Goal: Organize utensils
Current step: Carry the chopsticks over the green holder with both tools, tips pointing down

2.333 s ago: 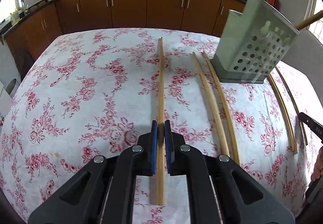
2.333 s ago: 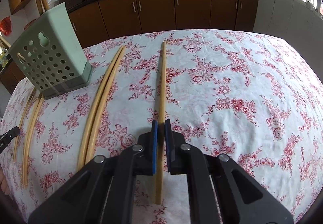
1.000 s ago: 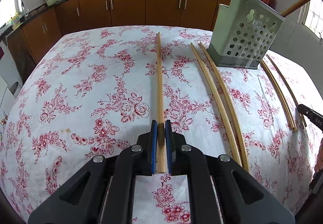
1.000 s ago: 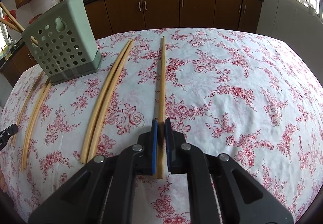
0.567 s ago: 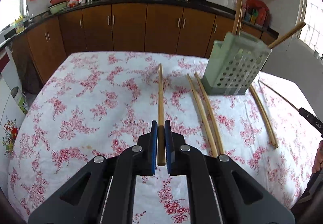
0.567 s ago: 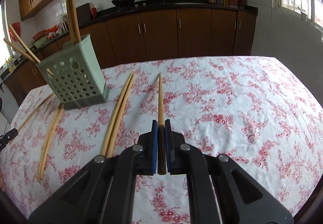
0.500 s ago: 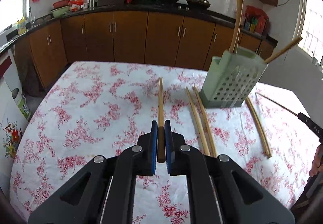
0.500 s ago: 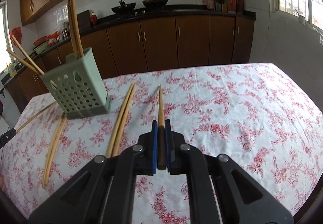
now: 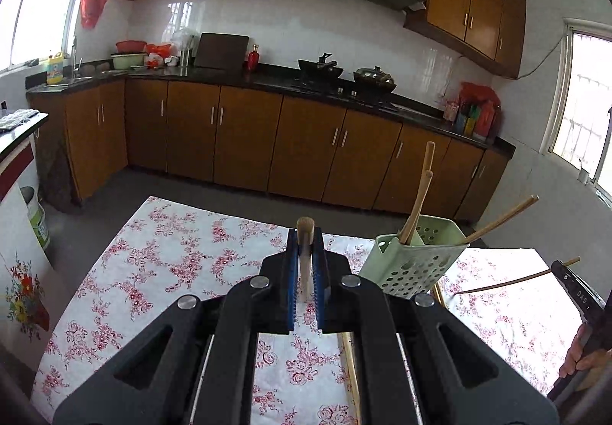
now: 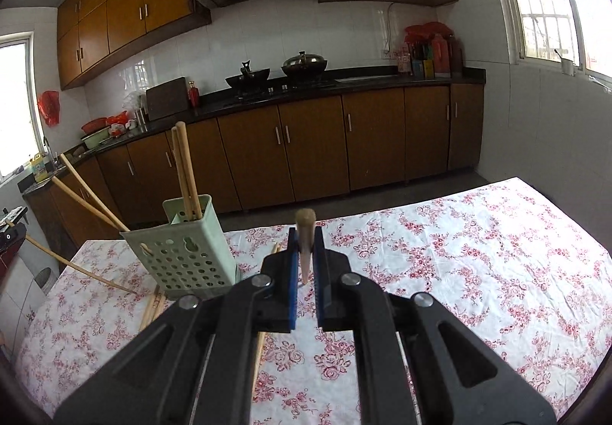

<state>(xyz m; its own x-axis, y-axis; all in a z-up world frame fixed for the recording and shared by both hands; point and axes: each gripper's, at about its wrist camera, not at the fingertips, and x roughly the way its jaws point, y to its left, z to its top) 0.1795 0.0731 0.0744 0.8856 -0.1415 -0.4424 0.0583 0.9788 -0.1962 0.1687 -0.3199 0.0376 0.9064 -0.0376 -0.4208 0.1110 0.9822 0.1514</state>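
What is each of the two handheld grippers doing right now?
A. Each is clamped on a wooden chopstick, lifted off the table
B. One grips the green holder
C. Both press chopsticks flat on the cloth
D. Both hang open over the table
A: the left gripper and the right gripper each pinch a chopstick between blue pads, raised above the floral tablecloth.

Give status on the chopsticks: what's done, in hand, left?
Done: four stowed chopsticks stand in the green holder. In hand: left gripper and right gripper are each shut on a lifted chopstick. Left: those two, plus loose chopsticks lying on the tablecloth beside the holder.
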